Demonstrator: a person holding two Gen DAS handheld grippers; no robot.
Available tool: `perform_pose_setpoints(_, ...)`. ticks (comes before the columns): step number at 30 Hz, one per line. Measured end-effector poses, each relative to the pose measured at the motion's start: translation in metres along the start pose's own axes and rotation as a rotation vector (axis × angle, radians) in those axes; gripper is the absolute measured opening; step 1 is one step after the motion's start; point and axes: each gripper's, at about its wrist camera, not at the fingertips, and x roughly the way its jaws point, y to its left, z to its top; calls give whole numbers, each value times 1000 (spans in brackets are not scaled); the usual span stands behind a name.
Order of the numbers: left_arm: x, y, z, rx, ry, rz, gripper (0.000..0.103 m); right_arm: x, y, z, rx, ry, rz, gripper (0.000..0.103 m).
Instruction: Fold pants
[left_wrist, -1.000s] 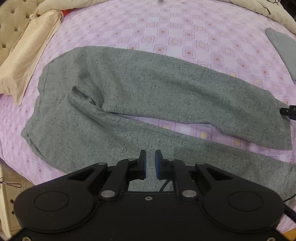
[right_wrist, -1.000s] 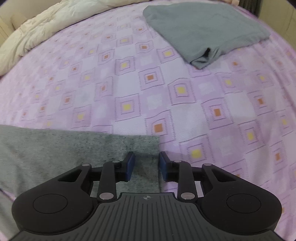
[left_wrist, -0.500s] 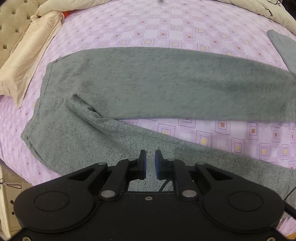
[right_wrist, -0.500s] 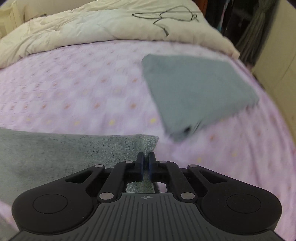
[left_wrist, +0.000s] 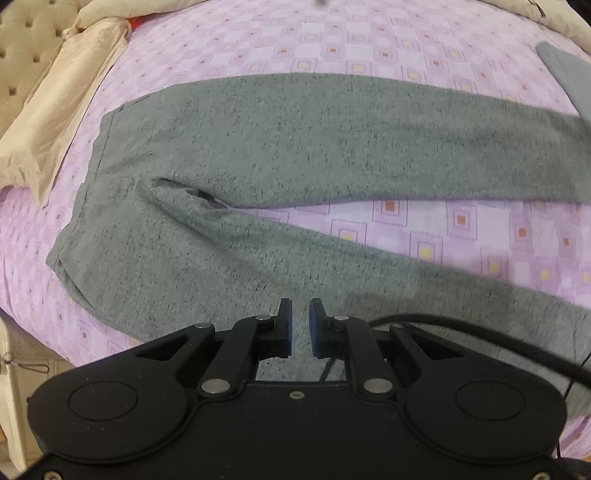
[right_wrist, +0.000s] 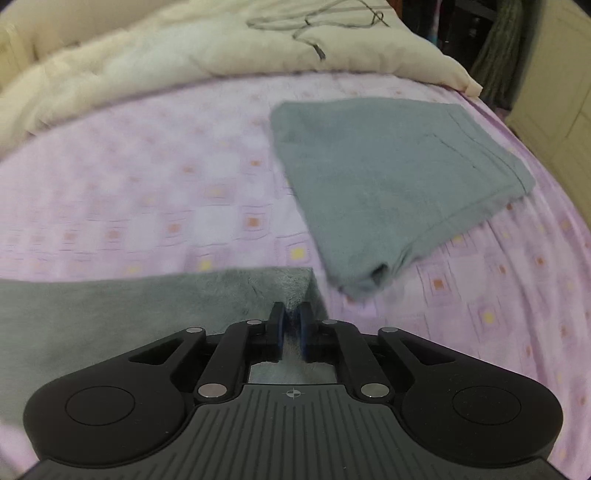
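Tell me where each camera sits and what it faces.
Left wrist: on the left gripper, looking across the pants spread on the bed.
Right wrist: on the right gripper, clamping a pant leg end, facing a folded cloth and a duvet.
Shared: pants, bed, folded cloth.

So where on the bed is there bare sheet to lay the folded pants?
Bare purple sheet lies between the cream duvet and the pants, left of the folded blue-grey cloth. A narrower wedge opens between the legs. The right claw grips the hem.
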Motion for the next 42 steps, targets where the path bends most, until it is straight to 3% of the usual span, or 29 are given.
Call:
perform_pose_setpoints(1, 2, -1, -2, 15, 1, 2, 20, -14, -4, -11, 9, 3, 25, 12)
perform_pose_setpoints(3, 5, -4, -6, 39, 4, -6, 20, -38, -12, -38, 36, 30, 56, 24)
perform_pose_setpoints(5, 8, -7, -9, 62, 10, -21, 20, -59, -21, -70, 60, 78, 60, 30)
perform_pose_setpoints(9, 11, -15, -16, 116, 9, -38, 20, -82, -30, -131, 69, 174, 14, 32)
perform_pose_setpoints(14, 7, -21, -23, 163, 0, -47, 20, -82, -30, -171, 132, 214, 15, 36)
perform_pose_setpoints(22, 4, -11, -34, 172, -12, -22, 20, -58, -21, -178, 156, 274, 18, 41)
perform_pose_setpoints(24, 5, -7, -37, 166, -7, -17, 20, -64, -10, -172, 132, 275, 52, 8)
perform_pose_setpoints(25, 5, -5, -38, 164, -7, -15, 20, -70, -3, -167, 99, 249, 60, 7)
perform_pose_setpoints(27, 6, -1, -42, 160, -10, -10, 20, -82, 7, -155, 19, 182, -27, 7)
perform_pose_setpoints(29, 7, 3, -44, 157, -12, -6, 20, -84, -2, -145, 68, 136, -91, 7)
perform_pose_setpoints(32, 11, 9, -46, 156, -14, 6, 20, -64, -17, -140, 119, 143, -177, 7)
perform_pose_setpoints(35, 15, 18, -46, 154, -14, 19, 20, -46, -25, -143, 168, 200, -150, 10)
perform_pose_setpoints(37, 17, 25, -46, 153, -23, 26, 21, -52, -27, -143, 187, 166, -131, 13)
perform_pose_setpoints(39, 20, 35, -44, 150, -30, 38, 21, -66, -28, -143, 210, 116, -106, 35)
perform_pose_setpoints(40, 23, 41, -42, 149, -33, 44, 21, -74, -26, -145, 216, 94, -95, 40)
perform_pose_setpoints(42, 29, 53, -38, 146, -44, 59, 21, -88, -23, -146, 225, 75, -76, 41)
